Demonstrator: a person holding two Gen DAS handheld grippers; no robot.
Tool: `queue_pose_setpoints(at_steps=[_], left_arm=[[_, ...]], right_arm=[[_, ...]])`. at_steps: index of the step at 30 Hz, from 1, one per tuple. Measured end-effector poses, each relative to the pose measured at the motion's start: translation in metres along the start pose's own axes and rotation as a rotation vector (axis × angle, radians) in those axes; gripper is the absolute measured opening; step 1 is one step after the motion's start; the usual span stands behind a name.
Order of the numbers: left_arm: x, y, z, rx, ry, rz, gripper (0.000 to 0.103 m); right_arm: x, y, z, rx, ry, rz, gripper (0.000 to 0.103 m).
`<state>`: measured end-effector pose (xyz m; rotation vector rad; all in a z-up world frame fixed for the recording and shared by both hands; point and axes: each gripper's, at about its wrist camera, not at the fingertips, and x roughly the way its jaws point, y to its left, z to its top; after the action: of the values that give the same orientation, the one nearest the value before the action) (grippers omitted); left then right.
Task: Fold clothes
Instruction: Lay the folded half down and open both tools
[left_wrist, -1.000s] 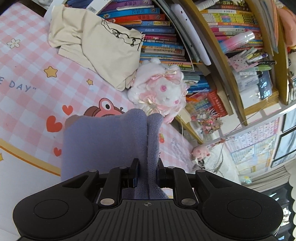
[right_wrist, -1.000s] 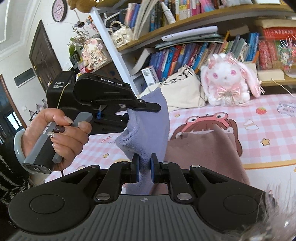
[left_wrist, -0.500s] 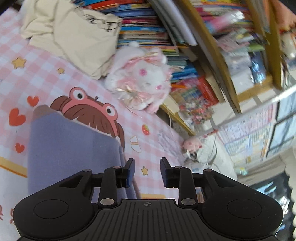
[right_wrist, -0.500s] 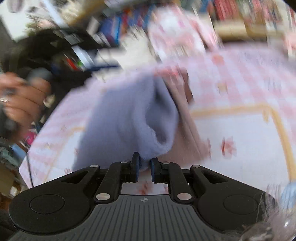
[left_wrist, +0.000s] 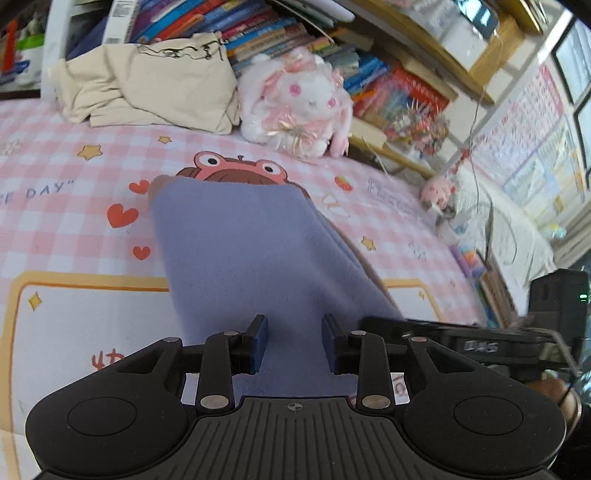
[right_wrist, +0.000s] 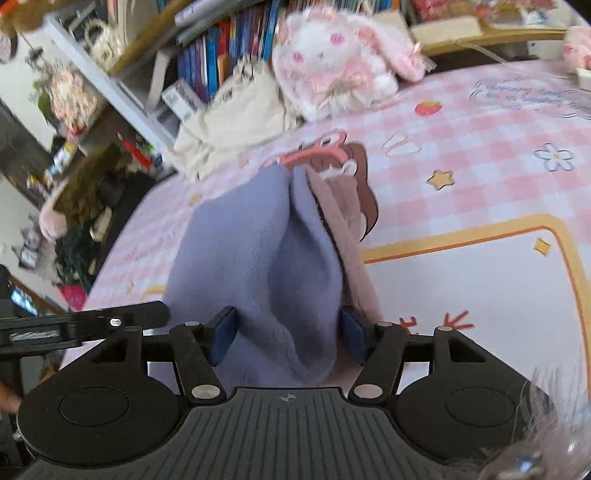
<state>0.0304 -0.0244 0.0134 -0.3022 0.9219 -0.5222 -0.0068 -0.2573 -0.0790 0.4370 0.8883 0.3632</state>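
Note:
A lavender knit garment (left_wrist: 251, 258) lies folded lengthwise on the pink checked cloth, over a dusty-pink garment (right_wrist: 351, 236) that shows along its right edge. My left gripper (left_wrist: 293, 339) is open, its jaws apart just above the garment's near end. My right gripper (right_wrist: 286, 334) is open wide, its fingers on either side of a bunched fold of the lavender garment (right_wrist: 266, 266), not pinching it. The right gripper's body shows at the right in the left wrist view (left_wrist: 480, 343).
A white and pink plush rabbit (left_wrist: 295, 99) and a crumpled cream garment (left_wrist: 155, 85) lie at the back against a bookshelf (left_wrist: 295, 33) full of books. The checked tablecloth (left_wrist: 55, 221) has a white panel with an orange border near me.
Both grippers have let go of the lavender garment and opened. The garment, held up a second ago, now lies flat on the table. Both cameras have dropped lower.

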Motion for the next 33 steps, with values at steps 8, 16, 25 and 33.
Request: queue_pose_setpoints(at_steps=[8, 16, 25, 33], left_arm=[[0.011, 0.003, -0.002, -0.066, -0.003, -0.003, 0.03], [0.017, -0.009, -0.005, 0.016, 0.013, 0.035, 0.032], [-0.001, -0.003, -0.005, -0.036, -0.038, 0.011, 0.032], [0.012, -0.004, -0.008, -0.029, 0.016, 0.033, 0.032]], right_arm=[[0.003, 0.016, -0.016, -0.154, -0.051, -0.107, 0.017], [0.001, 0.015, -0.019, -0.171, -0.069, -0.132, 0.022], [0.011, 0.005, 0.011, -0.035, -0.007, -0.039, 0.056], [0.003, 0.032, 0.014, -0.157, -0.099, -0.001, 0.016]])
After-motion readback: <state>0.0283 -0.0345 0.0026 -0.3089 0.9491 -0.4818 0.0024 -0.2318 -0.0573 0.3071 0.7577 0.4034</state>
